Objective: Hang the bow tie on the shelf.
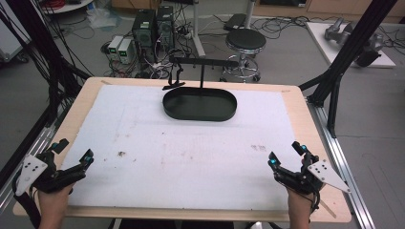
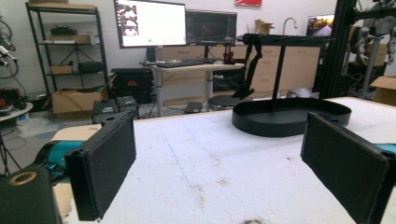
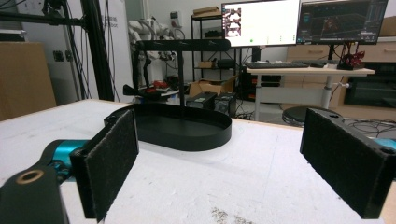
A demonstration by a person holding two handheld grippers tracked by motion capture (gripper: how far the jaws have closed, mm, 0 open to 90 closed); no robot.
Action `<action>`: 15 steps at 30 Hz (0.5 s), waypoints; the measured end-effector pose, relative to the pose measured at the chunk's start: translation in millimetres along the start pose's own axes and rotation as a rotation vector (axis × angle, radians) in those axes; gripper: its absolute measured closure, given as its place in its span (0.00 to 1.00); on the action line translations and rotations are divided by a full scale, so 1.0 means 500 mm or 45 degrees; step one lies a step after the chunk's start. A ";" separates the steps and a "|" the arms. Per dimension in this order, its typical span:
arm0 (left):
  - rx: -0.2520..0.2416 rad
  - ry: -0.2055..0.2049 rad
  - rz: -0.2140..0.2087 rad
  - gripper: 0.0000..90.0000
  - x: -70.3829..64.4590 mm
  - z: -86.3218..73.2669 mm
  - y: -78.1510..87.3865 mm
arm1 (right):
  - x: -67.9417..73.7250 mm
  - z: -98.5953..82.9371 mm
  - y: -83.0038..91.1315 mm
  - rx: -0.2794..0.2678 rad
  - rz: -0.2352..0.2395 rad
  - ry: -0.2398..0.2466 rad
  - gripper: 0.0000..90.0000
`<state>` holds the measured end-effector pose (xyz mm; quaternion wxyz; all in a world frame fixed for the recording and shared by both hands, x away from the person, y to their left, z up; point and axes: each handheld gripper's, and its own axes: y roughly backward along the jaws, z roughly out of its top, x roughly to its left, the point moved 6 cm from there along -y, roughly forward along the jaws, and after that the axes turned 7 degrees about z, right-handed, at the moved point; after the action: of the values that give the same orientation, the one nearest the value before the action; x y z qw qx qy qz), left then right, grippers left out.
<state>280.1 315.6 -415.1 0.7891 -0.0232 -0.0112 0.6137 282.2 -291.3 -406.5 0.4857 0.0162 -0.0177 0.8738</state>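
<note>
A black oval tray point(image 1: 199, 104) with a T-shaped stand rising from it sits at the far middle of the white mat point(image 1: 181, 148). A black strap-like item point(image 1: 175, 78) hangs from the stand's crossbar at its left end. My left gripper point(image 1: 74, 152) rests near the front left corner, jaws wide apart and empty. My right gripper point(image 1: 285, 154) rests near the front right corner, also open and empty. The tray point(image 2: 289, 116) appears ahead between the left jaws, and the tray point(image 3: 182, 126) lies ahead of the right jaws too.
The wooden table edge point(image 1: 305, 109) frames the mat. Black frame posts point(image 1: 351, 47) stand at the right and left. Beyond the table are a stool point(image 1: 245, 43), computer towers point(image 1: 153, 28) and floor cables. Desks with monitors point(image 2: 149, 23) stand further back.
</note>
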 end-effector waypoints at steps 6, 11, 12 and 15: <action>-0.032 0.037 -0.026 0.11 -0.001 0.005 0.000 | -0.003 0.003 0.007 -0.009 -0.012 -0.001 0.12; -0.059 0.045 -0.025 0.11 0.001 0.009 0.000 | -0.005 0.002 0.010 -0.009 -0.018 -0.004 0.12; -0.059 0.043 -0.024 0.11 0.001 0.009 0.000 | -0.005 0.002 0.011 -0.010 -0.016 -0.003 0.12; -0.054 0.043 -0.023 0.11 0.002 0.008 -0.002 | -0.006 0.002 0.011 -0.007 -0.018 0.001 0.12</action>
<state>281.1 316.3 -411.3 0.7941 -0.0501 -0.0111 0.6057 279.0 -296.6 -405.7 0.4917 0.0148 -0.0198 0.8704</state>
